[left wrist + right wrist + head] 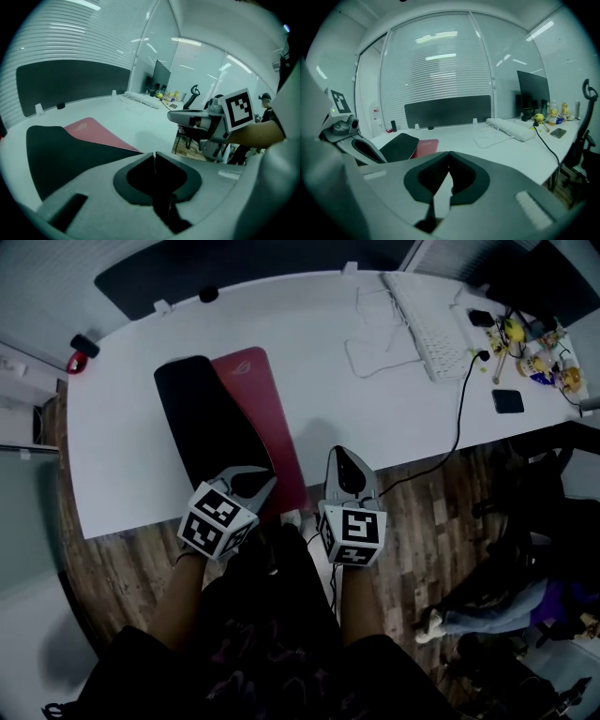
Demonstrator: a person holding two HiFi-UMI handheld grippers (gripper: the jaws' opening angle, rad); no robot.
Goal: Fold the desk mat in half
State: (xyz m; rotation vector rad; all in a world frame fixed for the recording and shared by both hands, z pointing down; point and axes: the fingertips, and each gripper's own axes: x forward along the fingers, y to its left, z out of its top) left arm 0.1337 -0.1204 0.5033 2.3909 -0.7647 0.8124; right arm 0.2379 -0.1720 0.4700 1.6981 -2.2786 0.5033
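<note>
Head view: the desk mat (234,427) lies on the white table (394,418), running from the near edge toward 11 o'clock. Its black flap (202,418) covers the left part, and a strip of red face (272,413) shows at 3 o'clock of it. The fold therefore looks made but not yet matched. The left gripper (265,482) hovers over the mat's near end, and the right gripper (340,452) is at 3 o'clock of it, off the mat.

Left gripper view: the left gripper (153,154) has its jaws pressed together on nothing. The desk mat (70,154) lies at 10 o'clock.

Right gripper view: the right gripper (449,153) also has its tips together and is empty. The desk mat (401,145) is at 9 o'clock.

To finish well, I would spread one gripper, pinch the black flap's free long edge, and draw it toward 3 o'clock until the edges meet. The other gripper should press on the crease.
</note>
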